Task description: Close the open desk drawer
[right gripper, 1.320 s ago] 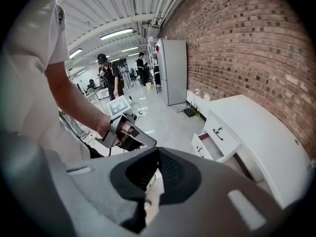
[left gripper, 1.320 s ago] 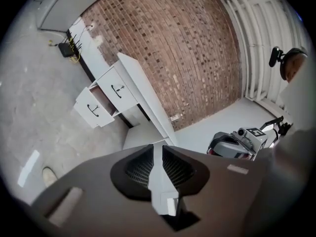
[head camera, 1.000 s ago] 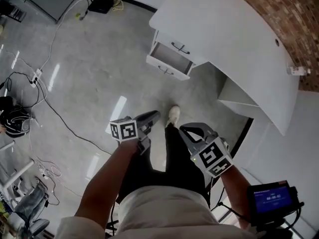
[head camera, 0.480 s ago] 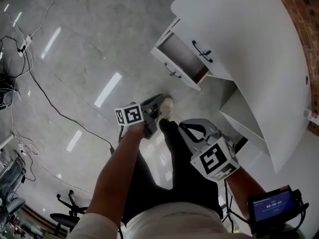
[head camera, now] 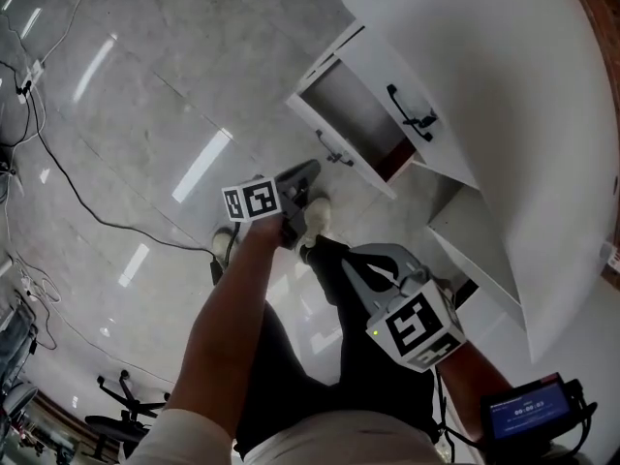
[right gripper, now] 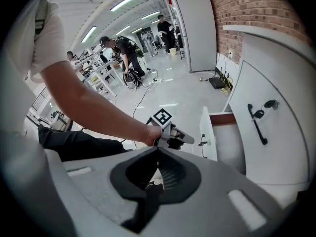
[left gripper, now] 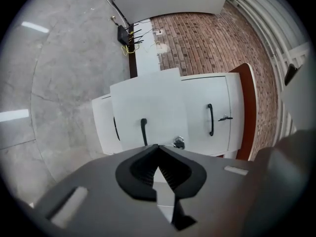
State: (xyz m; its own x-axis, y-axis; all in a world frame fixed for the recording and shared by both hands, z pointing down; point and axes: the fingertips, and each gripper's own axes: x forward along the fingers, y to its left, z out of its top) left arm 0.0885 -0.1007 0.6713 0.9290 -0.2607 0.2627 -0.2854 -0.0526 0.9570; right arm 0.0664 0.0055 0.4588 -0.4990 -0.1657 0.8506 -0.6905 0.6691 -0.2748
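open-plan lab/office, brick wall (left gripper: pixel 207 38), floor cables (head camera: pixel 68 190), strip lights (right gripper: pixel 131 0), workbenches (right gripper: pixel 98 69) w/ ppl (right gripper: pixel 121 48)

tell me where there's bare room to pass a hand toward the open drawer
Bare floor runs wide left of the open drawer, between its front and the cable at the far left. It is tight below the drawer front: the left hand-held gripper and a shoe fill that gap. The desk closes off the right side.

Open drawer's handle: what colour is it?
Black handle on the white drawer front; clearest in left gripper view.
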